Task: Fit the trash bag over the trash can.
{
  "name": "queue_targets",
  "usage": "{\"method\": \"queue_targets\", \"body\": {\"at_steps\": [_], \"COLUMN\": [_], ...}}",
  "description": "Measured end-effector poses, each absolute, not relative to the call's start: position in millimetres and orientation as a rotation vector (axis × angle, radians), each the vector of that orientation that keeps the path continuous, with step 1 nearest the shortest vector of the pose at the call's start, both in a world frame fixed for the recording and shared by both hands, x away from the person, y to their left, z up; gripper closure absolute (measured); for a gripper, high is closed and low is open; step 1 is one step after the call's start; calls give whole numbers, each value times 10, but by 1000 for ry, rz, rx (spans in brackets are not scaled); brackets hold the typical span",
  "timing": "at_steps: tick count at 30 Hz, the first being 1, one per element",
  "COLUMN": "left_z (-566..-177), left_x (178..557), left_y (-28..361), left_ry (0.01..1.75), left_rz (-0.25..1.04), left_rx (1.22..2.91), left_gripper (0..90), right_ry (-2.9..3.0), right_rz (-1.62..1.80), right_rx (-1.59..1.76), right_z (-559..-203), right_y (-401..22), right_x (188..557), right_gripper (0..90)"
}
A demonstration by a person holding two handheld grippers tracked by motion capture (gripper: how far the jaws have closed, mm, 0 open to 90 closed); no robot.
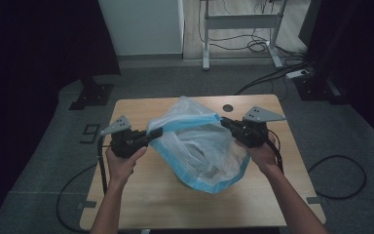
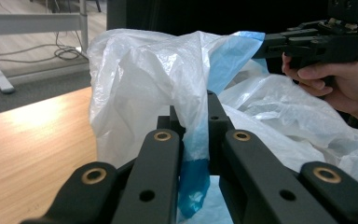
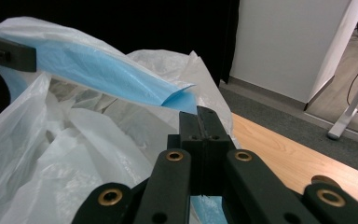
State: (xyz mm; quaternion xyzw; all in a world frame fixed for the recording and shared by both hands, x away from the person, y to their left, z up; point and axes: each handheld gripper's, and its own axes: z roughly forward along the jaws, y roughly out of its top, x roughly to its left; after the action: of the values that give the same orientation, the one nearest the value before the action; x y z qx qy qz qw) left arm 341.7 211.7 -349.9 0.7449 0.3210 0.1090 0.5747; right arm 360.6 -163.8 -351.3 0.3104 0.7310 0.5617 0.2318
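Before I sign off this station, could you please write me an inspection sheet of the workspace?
Surface: wooden table, light top with a round hole near the far edge.
Job's things: white plastic bag with a blue rim, held up with its mouth spread wide between the grippers.
Clutter: nothing seen.
Grippers: left gripper shut on the blue rim; right gripper shut on the rim's opposite side.
Cables: one trails from each gripper; black cables loop on the floor.
Surroundings: grey carpet, white panel, metal desk frame, dark curtains.
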Motion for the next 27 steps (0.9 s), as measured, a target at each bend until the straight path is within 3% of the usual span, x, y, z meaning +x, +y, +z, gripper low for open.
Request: {"method": "queue_targets", "body": {"at_steps": [27], "left_z": [-3720], "left_x": [3848], "left_y": [2324], "left_ry": [873], "left_rz": [190], "left_rx": [1748], "left_gripper": [844], "right_ry": [2095], "right_rz": [1463], "right_rx": [941], "right_z": [-3708], "right_y": [-1468], "right_x": [4290], "right_gripper": [892]}}
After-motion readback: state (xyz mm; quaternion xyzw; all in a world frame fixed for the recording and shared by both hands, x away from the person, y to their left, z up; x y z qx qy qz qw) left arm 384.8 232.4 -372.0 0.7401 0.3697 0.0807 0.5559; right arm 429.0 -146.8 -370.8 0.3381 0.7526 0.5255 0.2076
